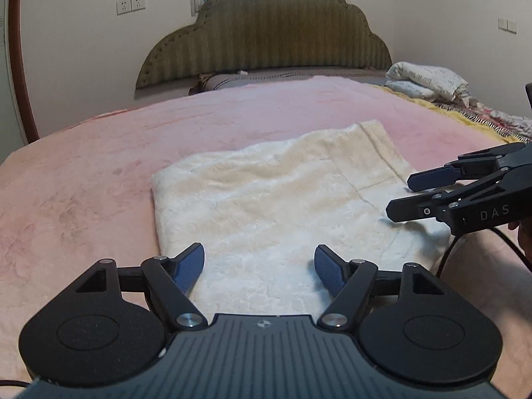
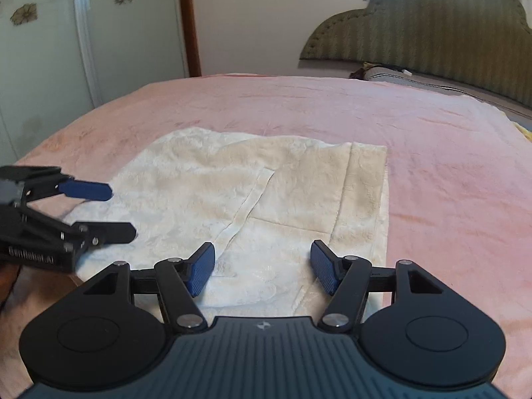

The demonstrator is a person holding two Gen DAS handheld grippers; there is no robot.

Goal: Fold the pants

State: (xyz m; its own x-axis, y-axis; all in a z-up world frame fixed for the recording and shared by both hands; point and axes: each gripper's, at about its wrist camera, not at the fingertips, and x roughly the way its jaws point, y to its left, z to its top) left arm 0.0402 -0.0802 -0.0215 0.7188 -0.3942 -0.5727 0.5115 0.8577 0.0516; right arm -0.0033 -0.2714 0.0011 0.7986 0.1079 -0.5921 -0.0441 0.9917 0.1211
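Note:
Cream fleece pants (image 1: 266, 199) lie folded into a rough rectangle on the pink blanket (image 1: 99, 173); in the right wrist view the pants (image 2: 266, 193) show a seam and a waistband strip at the right. My left gripper (image 1: 259, 271) is open just above the near edge of the pants, nothing between its blue pads. My right gripper (image 2: 262, 271) is open over the near edge too, empty. Each gripper appears in the other's view: the right gripper (image 1: 404, 196) at the pants' right edge, the left gripper (image 2: 121, 211) at the left edge.
A green padded headboard (image 1: 266, 33) stands at the far end of the bed. Folded white bedding (image 1: 429, 79) and patterned cloth lie at the far right. A wardrobe with flower decals (image 2: 66, 33) stands beyond the bed's left side. A cable (image 1: 449, 252) trails from the right gripper.

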